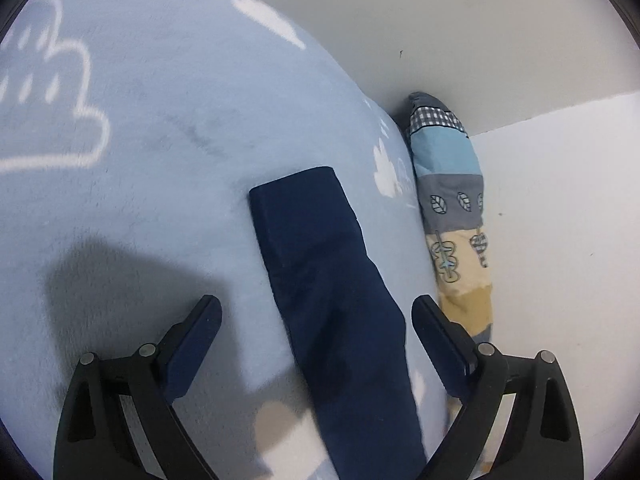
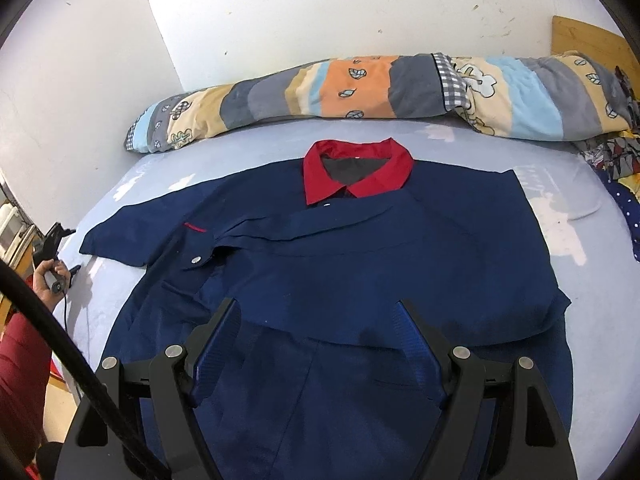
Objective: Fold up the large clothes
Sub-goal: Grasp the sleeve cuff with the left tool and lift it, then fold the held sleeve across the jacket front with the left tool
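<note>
A navy short-sleeved shirt (image 2: 340,264) with a red collar (image 2: 356,172) lies front up on a light blue bed sheet (image 2: 580,240). Its right sleeve is folded in across the chest. Its left sleeve (image 1: 320,248) lies out flat. My left gripper (image 1: 316,312) is open, its fingers either side of that sleeve, just above it. It shows far left in the right wrist view (image 2: 52,240), held in a hand. My right gripper (image 2: 316,316) is open and empty, above the shirt's lower front.
A rolled patchwork quilt (image 2: 360,88) lies along the wall behind the shirt; its end shows in the left wrist view (image 1: 452,184). More patterned cloth (image 2: 612,160) lies at the right. A white wall (image 2: 320,8) bounds the bed. The sheet has white cloud prints (image 1: 52,92).
</note>
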